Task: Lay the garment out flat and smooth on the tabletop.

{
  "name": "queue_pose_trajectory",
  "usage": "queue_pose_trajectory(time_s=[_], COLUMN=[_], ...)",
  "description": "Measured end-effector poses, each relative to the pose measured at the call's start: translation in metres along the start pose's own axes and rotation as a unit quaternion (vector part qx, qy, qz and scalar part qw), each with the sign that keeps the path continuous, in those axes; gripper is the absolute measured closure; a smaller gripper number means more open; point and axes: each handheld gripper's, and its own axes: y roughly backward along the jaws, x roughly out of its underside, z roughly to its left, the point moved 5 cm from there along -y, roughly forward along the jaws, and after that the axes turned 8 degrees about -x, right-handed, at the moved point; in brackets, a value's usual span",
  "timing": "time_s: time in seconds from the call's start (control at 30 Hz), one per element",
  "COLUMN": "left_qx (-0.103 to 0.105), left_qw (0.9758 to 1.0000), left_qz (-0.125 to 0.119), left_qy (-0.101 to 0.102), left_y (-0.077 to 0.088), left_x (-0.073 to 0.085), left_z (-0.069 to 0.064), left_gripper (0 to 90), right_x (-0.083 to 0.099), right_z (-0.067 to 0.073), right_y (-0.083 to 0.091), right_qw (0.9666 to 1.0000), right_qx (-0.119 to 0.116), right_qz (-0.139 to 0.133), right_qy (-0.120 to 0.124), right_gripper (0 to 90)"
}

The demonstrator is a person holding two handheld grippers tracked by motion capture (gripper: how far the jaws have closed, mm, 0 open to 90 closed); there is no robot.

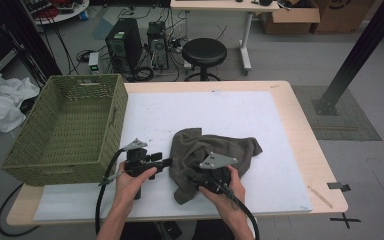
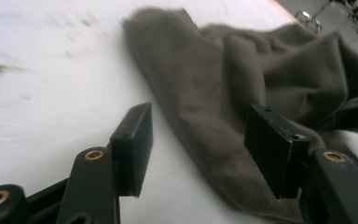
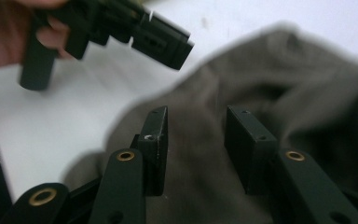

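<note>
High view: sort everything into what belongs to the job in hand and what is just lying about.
In the job:
crumpled grey-brown cloth
left gripper
right gripper
white table mat

Lying about:
green woven plastic basket
black round stool
black computer tower
white sheet heap

We see even, soft overhead light in the high view, with faint shadows under the cloth (image 1: pixel 210 157); the white table (image 1: pixel 260 120) is bright, nearly washed out in both gripper views; there the cloth's edges smear with motion blur, and the far background is unfocused.
</note>
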Motion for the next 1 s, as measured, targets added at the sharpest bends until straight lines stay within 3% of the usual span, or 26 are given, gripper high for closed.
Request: queue_pose_trajectory(time_s=[0.13, 0.23, 0.3, 0.37, 0.43, 0.5, 0.6, 0.63, 0.67, 0.73, 0.77, 0.8, 0.83, 0.87, 0.9, 1.0], left_qx=[-0.011, -0.014, 0.002, 0.023, 0.041, 0.076, 0.14, 0.153, 0.162, 0.168, 0.168, 0.157, 0.145, 0.117, 0.101, 0.07], left_qw=[0.9992, 0.9972, 0.9968, 0.9957, 0.9924, 0.9892, 0.9798, 0.9761, 0.9743, 0.975, 0.9763, 0.9804, 0.9829, 0.9876, 0.9898, 0.9907], left_qz=[0.028, 0.042, 0.042, 0.032, 0.032, 0.033, 0.034, 0.035, 0.034, 0.034, 0.03, 0.014, 0.004, -0.012, -0.02, -0.04], left_qy=[-0.026, -0.06, -0.068, -0.084, -0.112, -0.121, -0.139, -0.15, -0.153, -0.141, -0.133, -0.119, -0.114, -0.104, -0.098, -0.11], left_y=[-0.013, -0.02, -0.023, -0.021, -0.015, -0.006, 0.01, 0.013, 0.016, 0.019, 0.02, 0.024, 0.026, 0.029, 0.031, 0.036], left_x=[-0.001, -0.004, -0.003, -0.003, 0.001, 0.008, 0.025, 0.03, 0.034, 0.033, 0.031, 0.024, 0.02, 0.013, 0.009, 0.001], left_z=[-0.007, -0.013, -0.015, -0.018, -0.024, -0.033, -0.055, -0.062, -0.068, -0.07, -0.068, -0.063, -0.059, -0.051, -0.045, -0.029], left_gripper=[45.3, 62.4, 77.5, 84.5, 85.3, 85.5, 85.6, 85.6, 85.4, 83.1, 77.3, 68.5, 61.7, 56.6, 48.6, 43.2], right_x=[0.016, 0.02, 0.019, 0.018, 0.019, 0.022, 0.028, 0.03, 0.031, 0.033, 0.033, 0.032, 0.031, 0.03, 0.029, 0.029], right_z=[-0.004, -0.004, -0.006, -0.012, -0.021, -0.031, -0.047, -0.05, -0.053, -0.053, -0.05, -0.048, -0.043, -0.041, -0.037, -0.032], right_y=[-0.014, -0.017, -0.015, -0.009, 0.001, 0.011, 0.026, 0.029, 0.03, 0.031, 0.032, 0.033, 0.036, 0.039, 0.045, 0.058], right_qw=[0.9996, 0.9993, 0.999, 0.999, 0.9993, 0.9992, 0.9989, 0.9988, 0.9988, 0.9991, 0.9992, 0.9994, 0.9996, 0.9998, 0.9999, 0.9998], right_qx=[0.007, -0.007, -0.012, -0.012, 0.003, 0.022, 0.036, 0.036, 0.038, 0.034, 0.033, 0.03, 0.023, 0.018, 0.013, 0.006], right_qz=[0.026, 0.036, 0.043, 0.043, 0.037, 0.034, 0.021, 0.016, 0.014, 0.012, 0.019, 0.02, 0.014, 0.008, -0.002, -0.021], right_qy=[-0.007, -0.006, 0.009, 0.01, 0.003, -0.003, -0.022, -0.028, -0.028, -0.023, -0.011, -0.003, 0.006, 0.009, 0.011, 0.003], right_gripper=[62.3, 72.9, 80.8, 85.0, 86.0, 87.9, 87.8, 88.3, 88.0, 85.2, 80.9, 77.5, 74.6, 72.9, 70.4, 66.8])
